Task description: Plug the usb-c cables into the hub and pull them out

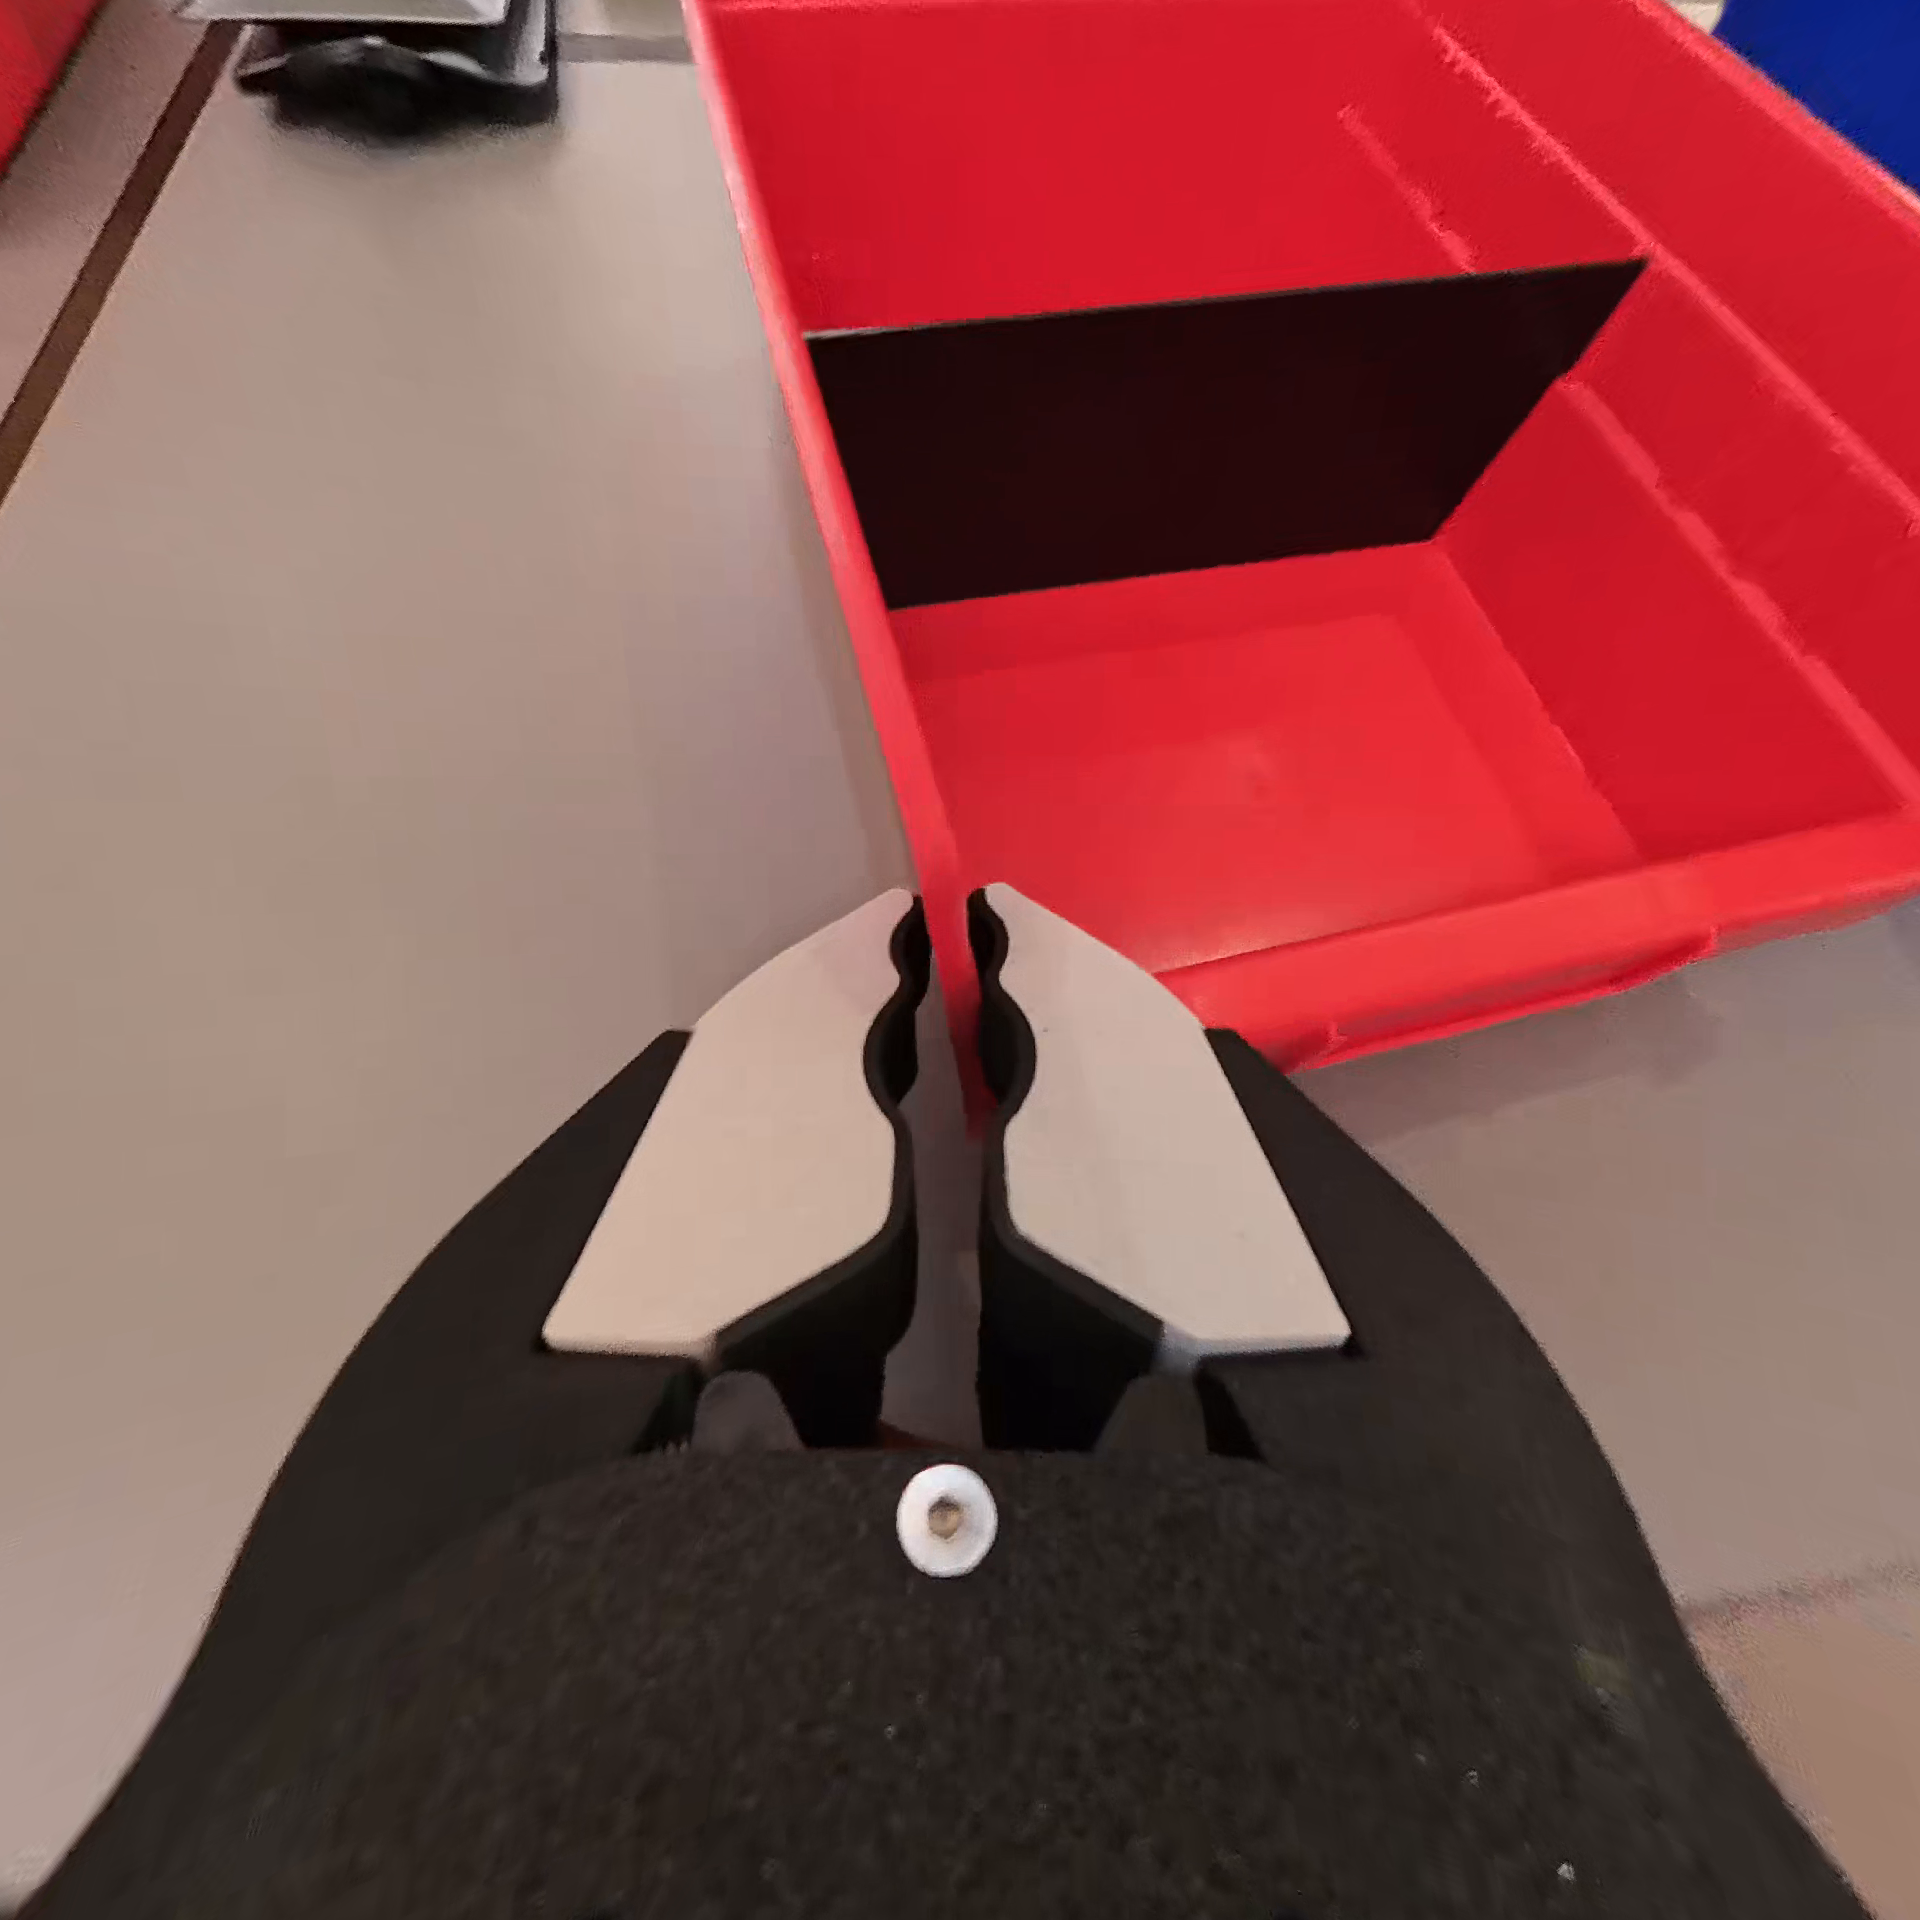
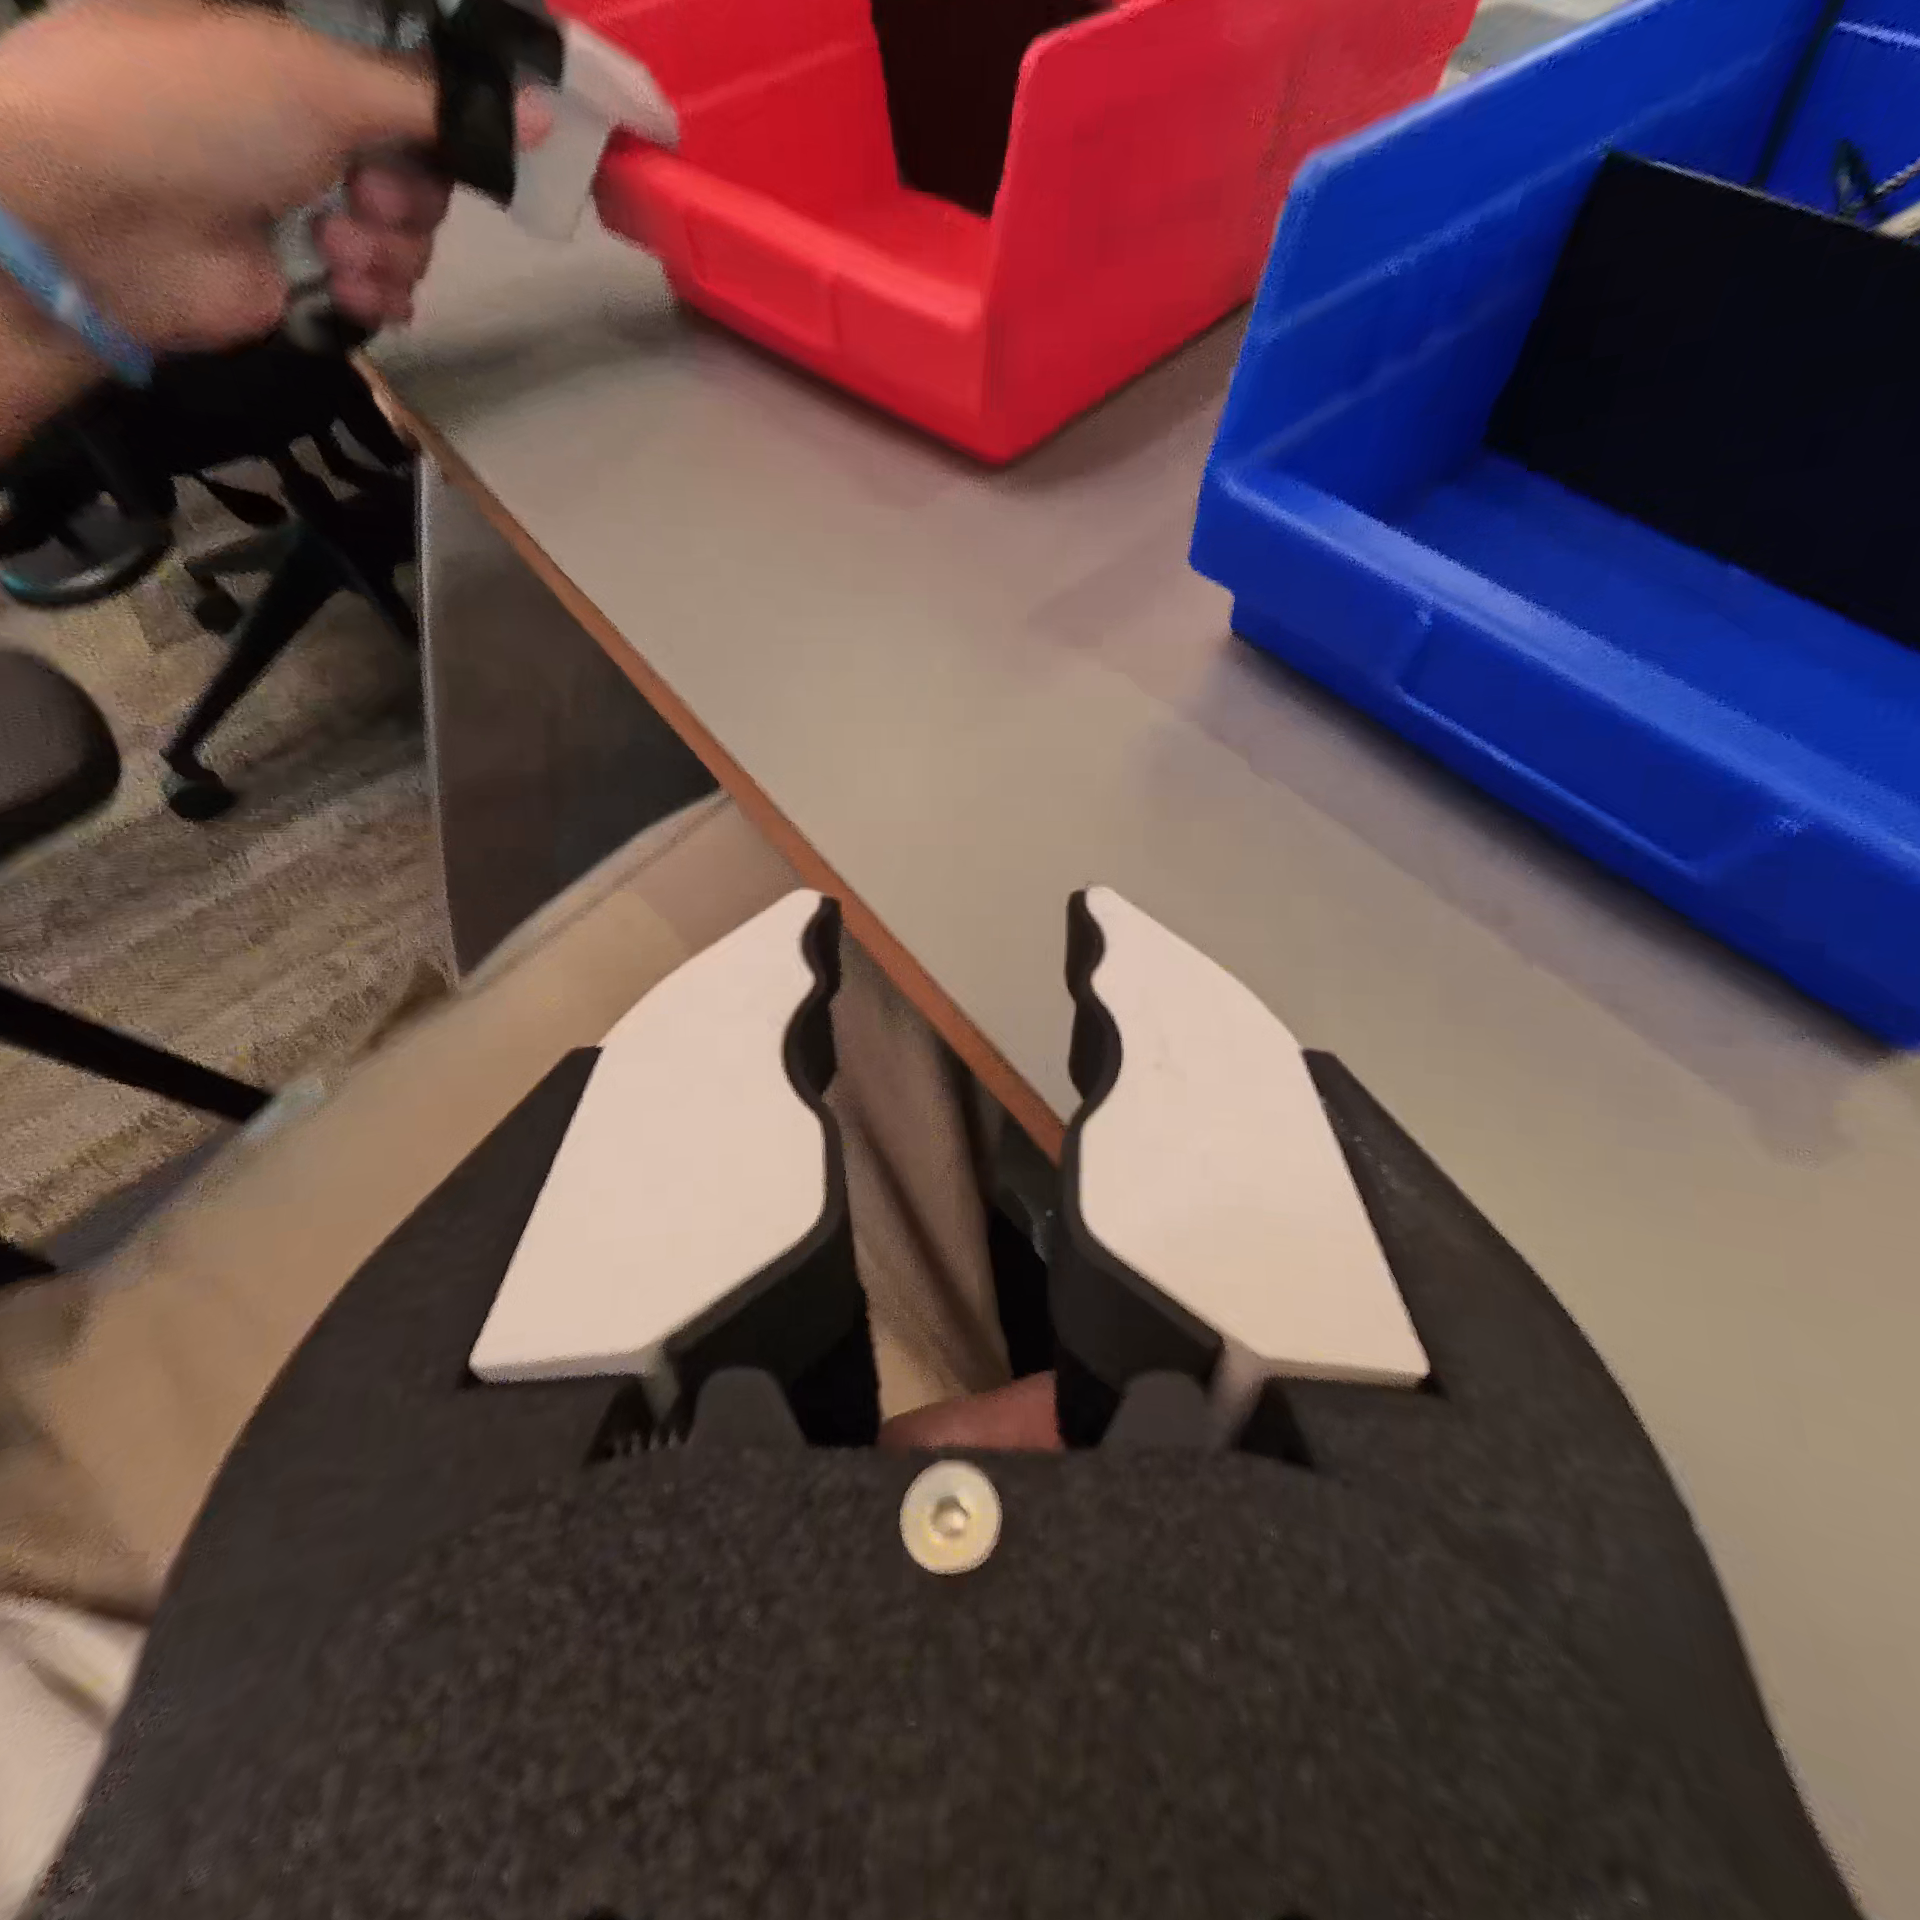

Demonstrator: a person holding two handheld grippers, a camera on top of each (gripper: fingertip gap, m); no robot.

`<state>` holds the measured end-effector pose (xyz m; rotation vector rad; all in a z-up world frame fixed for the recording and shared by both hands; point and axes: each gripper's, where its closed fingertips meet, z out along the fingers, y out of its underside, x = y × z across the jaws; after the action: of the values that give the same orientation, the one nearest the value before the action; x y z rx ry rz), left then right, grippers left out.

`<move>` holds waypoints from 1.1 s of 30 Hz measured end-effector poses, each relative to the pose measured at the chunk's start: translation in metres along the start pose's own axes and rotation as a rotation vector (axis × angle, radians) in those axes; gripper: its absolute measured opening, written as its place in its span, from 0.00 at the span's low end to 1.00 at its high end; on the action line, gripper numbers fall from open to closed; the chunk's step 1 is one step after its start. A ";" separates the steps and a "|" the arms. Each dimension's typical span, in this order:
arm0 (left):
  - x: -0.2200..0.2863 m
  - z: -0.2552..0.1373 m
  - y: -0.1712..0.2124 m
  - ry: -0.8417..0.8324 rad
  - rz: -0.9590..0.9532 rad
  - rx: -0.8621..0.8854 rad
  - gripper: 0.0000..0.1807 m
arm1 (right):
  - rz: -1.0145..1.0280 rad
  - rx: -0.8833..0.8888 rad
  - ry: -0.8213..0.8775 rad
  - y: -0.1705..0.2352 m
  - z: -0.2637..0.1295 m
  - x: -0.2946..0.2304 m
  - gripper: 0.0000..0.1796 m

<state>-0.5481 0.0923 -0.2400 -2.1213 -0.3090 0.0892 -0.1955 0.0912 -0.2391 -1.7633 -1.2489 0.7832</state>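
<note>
Left claw (image 1: 948,914) is nearly pressed together, empty, beside the red bin (image 1: 1351,997); right claw (image 2: 951,925) is spread over the tabletop (image 2: 935,644) edge. No cable or hub visible; a blind reach risks striking a bin.

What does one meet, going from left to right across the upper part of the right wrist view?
Person's hand → left gripper that it holds → red bin → blue bin.

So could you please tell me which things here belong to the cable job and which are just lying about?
For the job:
- left gripper, nearly closed, empty
- right gripper, open, empty
- no cables or hub clearly in view

Lying about:
- red bin, near compartment empty
- blue bin
- office chair
</note>
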 end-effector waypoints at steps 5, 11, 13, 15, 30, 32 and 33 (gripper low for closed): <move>0.022 -0.061 0.041 -0.109 -0.008 -0.011 0.03 | 0.078 0.045 0.044 -0.038 0.054 -0.018 0.29; 0.051 -0.115 0.078 -0.179 -0.007 -0.025 0.04 | 0.113 0.035 0.183 -0.060 0.099 -0.036 0.18; 0.057 -0.125 0.085 -0.179 -0.030 -0.010 0.04 | 0.124 0.014 0.184 -0.058 0.102 -0.043 0.07; 0.058 -0.132 0.088 -0.196 -0.041 0.002 0.04 | 0.121 0.009 0.177 -0.058 0.101 -0.046 0.05; 0.195 -0.150 -0.125 -0.041 0.185 0.485 0.03 | -0.003 0.412 0.527 -0.201 -0.077 0.081 0.03; 0.247 -0.126 -0.156 0.062 0.195 0.505 0.03 | -0.001 0.427 0.628 -0.202 -0.120 0.124 0.03; 0.276 -0.113 -0.167 0.101 0.211 0.511 0.03 | 0.009 0.418 0.670 -0.197 -0.140 0.148 0.03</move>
<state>-0.2920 0.1554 -0.0226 -1.6368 0.0040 0.1648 -0.1176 0.2286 -0.0037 -1.4958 -0.5786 0.3617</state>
